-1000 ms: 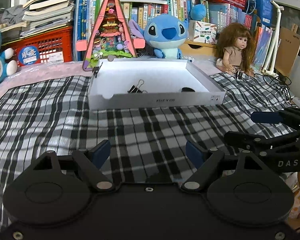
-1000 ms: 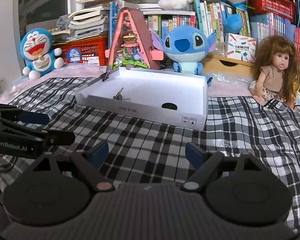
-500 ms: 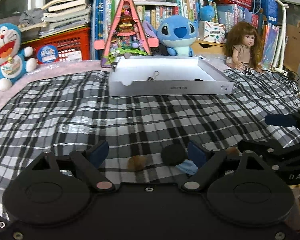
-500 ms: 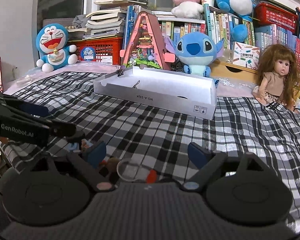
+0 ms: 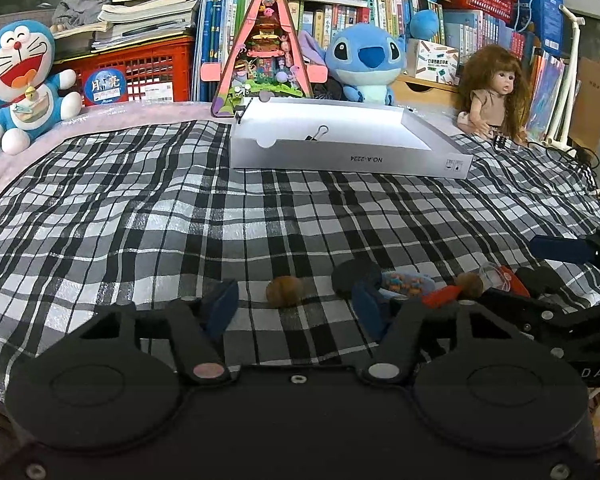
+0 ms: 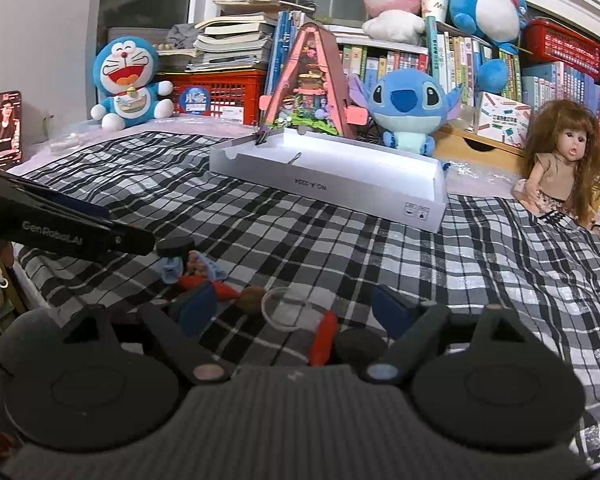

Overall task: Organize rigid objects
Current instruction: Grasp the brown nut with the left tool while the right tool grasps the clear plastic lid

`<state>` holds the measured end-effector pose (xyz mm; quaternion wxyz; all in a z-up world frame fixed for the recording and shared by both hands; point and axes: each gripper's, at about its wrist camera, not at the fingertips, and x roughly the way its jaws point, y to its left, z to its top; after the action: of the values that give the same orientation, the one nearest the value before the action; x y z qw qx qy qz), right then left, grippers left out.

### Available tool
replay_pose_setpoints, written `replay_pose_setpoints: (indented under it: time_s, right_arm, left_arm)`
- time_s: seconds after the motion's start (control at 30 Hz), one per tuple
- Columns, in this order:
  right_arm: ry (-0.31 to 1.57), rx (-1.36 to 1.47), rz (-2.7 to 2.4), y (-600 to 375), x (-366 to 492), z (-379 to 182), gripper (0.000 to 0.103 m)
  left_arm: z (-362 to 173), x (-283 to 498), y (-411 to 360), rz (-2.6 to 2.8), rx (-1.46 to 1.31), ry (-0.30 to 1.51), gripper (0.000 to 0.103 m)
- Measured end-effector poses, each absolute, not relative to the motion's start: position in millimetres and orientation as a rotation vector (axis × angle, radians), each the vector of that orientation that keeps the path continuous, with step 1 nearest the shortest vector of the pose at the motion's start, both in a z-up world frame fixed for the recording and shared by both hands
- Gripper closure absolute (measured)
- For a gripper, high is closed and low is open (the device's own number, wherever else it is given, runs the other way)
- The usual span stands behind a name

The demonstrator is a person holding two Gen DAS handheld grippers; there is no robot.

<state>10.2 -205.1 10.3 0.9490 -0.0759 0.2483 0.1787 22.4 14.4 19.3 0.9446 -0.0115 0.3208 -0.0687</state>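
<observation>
**q:** how far along are you with the tidy-up?

**me:** barely started, by my guess. the white box [image 5: 348, 158] sits at the far side of the plaid cloth [image 5: 140, 220], and all i can make out in it is one binder clip [image 5: 318, 134]. the rest of the small stuff lies in a loose bunch at the near edge, well apart from the box: a brown nut-like lump [image 5: 284, 291], a black disc [image 5: 354, 278], a little bag with coloured bits [image 5: 406, 282], a clear cap [image 6: 286, 308], a red piece [image 6: 325, 338] and another black round thing [image 6: 360, 346]. so nearly everything is left to move.

**q:** and your claws?

**me:** my left gripper [image 5: 296, 306] points down at the cloth with the brown lump between its fingers. its jaws are closing, about half wide, and the pads don't touch the lump yet, so nothing's held. my right gripper [image 6: 296, 308] is just beside it, low over the same bunch, jaws wide but easing in. the clear cap lies between its fingers, untouched as far as i can tell. each claw shows up at the edge of the other's view, so they're close side by side.
</observation>
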Motion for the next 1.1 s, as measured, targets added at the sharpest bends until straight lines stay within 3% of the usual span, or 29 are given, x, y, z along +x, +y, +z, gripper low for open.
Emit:
replay_pose_setpoints:
  time_s: [0.13, 0.4, 0.47, 0.53, 0.57, 0.63, 1.1]
  right_arm:
    - [0.505, -0.174, 0.365, -201, 9, 9, 0.022]
    - [0.525, -0.184, 0.376, -200, 12, 6, 0.033]
    - [0.543, -0.176, 0.374, -200, 16, 3, 0.042]
    - [0.560, -0.160, 0.372, -202, 20, 2, 0.055]
    - [0.565, -0.156, 0.365, -202, 21, 2, 0.066]
    - [0.558, -0.160, 0.351, -202, 22, 3, 0.070]
    - [0.554, -0.127, 0.333, -206, 29, 8, 0.070]
  left_arm:
    - [18, 25, 14, -0.142, -0.031, 0.679, 0.061]
    - [14, 31, 16, -0.137, -0.047, 0.696, 0.063]
    - [14, 34, 17, -0.138, -0.053, 0.696, 0.066]
    - [14, 36, 17, -0.136, -0.055, 0.692, 0.083]
    - [14, 37, 17, -0.137, -0.061, 0.694, 0.083]
    - [14, 37, 17, -0.149, -0.065, 0.695, 0.083]
    - [19, 37, 6, -0.156, -0.032, 0.677, 0.083]
